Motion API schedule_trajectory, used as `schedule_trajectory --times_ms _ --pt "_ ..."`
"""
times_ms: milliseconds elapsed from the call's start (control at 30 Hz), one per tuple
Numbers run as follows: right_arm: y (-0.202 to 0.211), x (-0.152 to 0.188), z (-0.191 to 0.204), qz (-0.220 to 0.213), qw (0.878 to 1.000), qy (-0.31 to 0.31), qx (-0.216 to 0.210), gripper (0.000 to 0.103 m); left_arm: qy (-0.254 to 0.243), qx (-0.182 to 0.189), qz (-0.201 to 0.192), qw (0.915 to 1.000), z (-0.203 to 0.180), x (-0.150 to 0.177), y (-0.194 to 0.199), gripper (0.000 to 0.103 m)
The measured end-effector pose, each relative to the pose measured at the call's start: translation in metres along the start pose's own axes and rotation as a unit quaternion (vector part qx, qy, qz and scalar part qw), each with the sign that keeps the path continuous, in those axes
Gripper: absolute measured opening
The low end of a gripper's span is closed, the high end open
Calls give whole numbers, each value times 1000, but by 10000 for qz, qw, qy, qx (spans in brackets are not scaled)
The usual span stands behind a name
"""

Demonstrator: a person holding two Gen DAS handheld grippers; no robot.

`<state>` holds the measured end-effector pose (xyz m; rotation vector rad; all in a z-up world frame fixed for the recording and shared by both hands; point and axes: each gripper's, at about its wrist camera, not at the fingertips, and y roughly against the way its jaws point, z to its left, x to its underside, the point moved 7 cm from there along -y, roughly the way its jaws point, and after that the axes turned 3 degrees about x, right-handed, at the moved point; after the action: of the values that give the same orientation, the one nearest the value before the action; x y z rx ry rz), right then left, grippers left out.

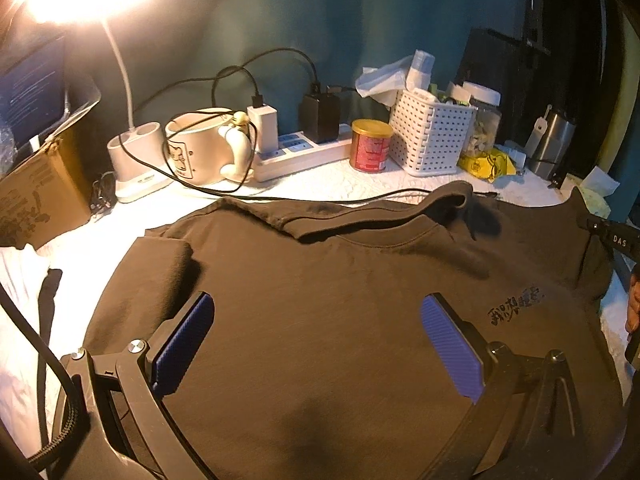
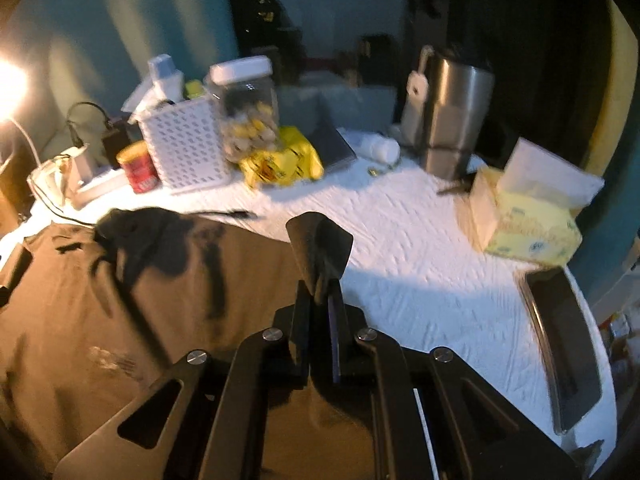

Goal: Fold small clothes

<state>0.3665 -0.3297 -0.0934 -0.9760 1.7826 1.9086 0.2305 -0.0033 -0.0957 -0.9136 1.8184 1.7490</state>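
A dark brown T-shirt [image 1: 340, 300] lies spread on the white textured table cover, collar toward the back, with a small black print [image 1: 516, 308] on its chest. My left gripper [image 1: 316, 340] hovers open over the shirt's middle, its blue pads wide apart and empty. My right gripper [image 2: 320, 300] is shut on the shirt's right edge [image 2: 320, 248] and holds a pinched flap of fabric lifted above the table. The same shirt [image 2: 120, 320] fills the lower left of the right wrist view. The right gripper's body shows at the right edge of the left wrist view [image 1: 616, 236].
Along the back stand a desk lamp [image 1: 136, 160], a white mug [image 1: 200, 148], a power strip [image 1: 304, 156] with chargers and cables, a red can [image 1: 370, 146], a white basket [image 1: 432, 136], a jar and a steel tumbler [image 2: 456, 112]. A cardboard box [image 1: 36, 192] is at left. A tissue box [image 2: 528, 216] and dark tray [image 2: 560, 352] are at right.
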Motion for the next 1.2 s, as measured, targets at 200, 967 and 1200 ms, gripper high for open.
schedule_trajectory --times_ms 200,967,1200 --pt "15 -16 38 -140 9994 270 -138 9 148 71 -106 9998 18 5 13 102" --pt "-11 23 169 534 9956 729 -266 9 576 409 -134 9974 86 31 25 102" --pt "-4 40 185 712 9929 727 -616 19 531 371 -162 9978 82 30 30 102"
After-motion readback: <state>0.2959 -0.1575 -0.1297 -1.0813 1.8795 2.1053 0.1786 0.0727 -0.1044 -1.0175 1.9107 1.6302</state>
